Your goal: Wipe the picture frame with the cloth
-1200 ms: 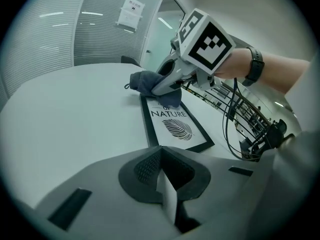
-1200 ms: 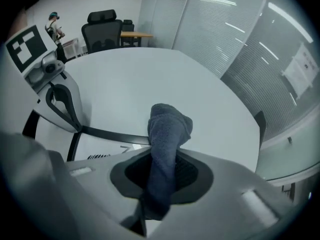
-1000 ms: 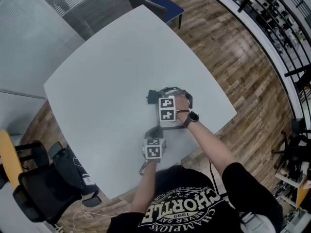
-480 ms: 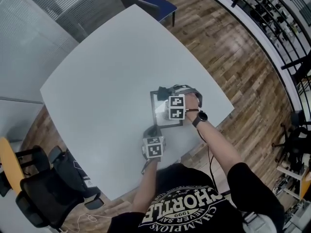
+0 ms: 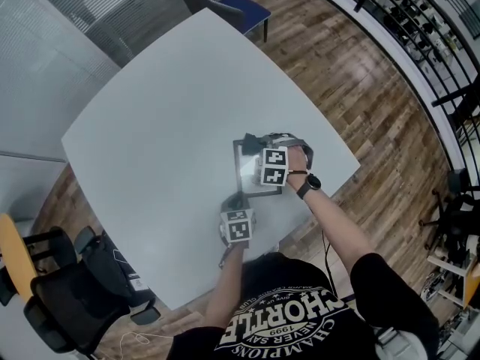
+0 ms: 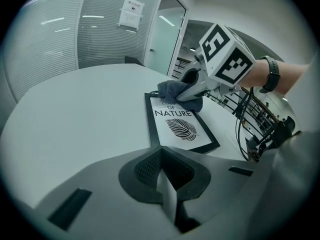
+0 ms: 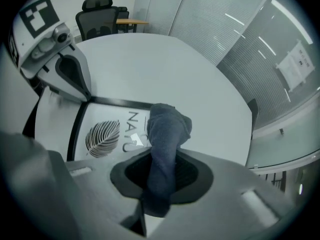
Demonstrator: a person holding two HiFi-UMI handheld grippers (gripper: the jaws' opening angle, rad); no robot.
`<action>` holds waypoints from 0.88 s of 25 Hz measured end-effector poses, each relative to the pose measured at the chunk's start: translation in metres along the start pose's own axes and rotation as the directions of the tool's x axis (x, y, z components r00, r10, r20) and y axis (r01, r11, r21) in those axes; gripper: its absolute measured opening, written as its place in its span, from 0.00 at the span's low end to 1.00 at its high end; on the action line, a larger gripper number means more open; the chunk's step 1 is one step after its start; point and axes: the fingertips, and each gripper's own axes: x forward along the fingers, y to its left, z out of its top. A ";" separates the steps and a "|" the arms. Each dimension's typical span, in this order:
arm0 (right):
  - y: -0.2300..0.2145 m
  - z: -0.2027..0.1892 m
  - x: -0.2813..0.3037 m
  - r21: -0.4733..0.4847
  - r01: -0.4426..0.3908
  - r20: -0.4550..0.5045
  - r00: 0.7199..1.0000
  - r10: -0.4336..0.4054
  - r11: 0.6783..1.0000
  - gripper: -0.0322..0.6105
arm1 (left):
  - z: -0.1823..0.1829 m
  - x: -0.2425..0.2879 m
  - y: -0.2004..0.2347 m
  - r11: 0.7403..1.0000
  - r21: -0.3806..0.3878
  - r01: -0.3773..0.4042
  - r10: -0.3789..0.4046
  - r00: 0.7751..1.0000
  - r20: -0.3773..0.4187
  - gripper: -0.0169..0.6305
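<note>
A black-edged picture frame (image 5: 250,178) with a leaf print lies flat on the white table (image 5: 165,126), near its front edge. My right gripper (image 5: 259,150) is shut on a dark grey cloth (image 7: 167,129), whose bunched end rests on the frame's (image 7: 102,134) far end, over the printed words. The left gripper view has the cloth (image 6: 176,90) under the right gripper (image 6: 197,86) at the far end of the frame (image 6: 180,126). My left gripper (image 5: 238,202) is shut and empty, with its tip at the frame's near corner; I cannot tell if it touches.
A blue chair (image 5: 251,7) stands at the table's far edge. A black office chair (image 5: 64,295) is at the lower left. The table's front edge runs just past the frame. Black cables (image 6: 255,126) hang by the right arm. A metal railing (image 5: 420,28) lines the right.
My right gripper has carried the cloth a little along the frame toward its far end, so more of the print shows. The left gripper has stayed at the near corner.
</note>
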 end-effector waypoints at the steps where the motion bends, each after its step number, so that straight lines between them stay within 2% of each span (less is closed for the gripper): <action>1: 0.001 0.013 -0.003 0.008 -0.001 0.026 1.000 0.001 1.000 0.16 | 0.000 0.000 0.001 1.000 -0.002 0.000 0.000 1.000 0.001 0.03; 5: 0.004 0.060 -0.003 0.006 -0.018 0.097 0.995 0.018 1.000 0.16 | 0.001 0.000 0.003 1.000 -0.028 0.005 -0.005 1.000 0.009 0.03; 8: 0.009 0.076 0.007 -0.023 -0.036 0.098 0.994 0.038 0.999 0.16 | 0.002 0.001 0.004 0.999 -0.035 0.008 -0.007 1.000 0.013 0.03; 16: 0.016 0.061 0.019 -0.031 -0.043 0.069 0.997 0.045 0.999 0.16 | 0.002 0.002 0.006 0.999 -0.047 0.007 -0.006 1.000 0.013 0.03; 22: 0.021 0.022 0.013 -0.035 -0.023 -0.004 1.000 0.023 0.999 0.16 | -0.001 -0.001 0.004 0.999 -0.038 0.006 -0.006 1.000 0.004 0.03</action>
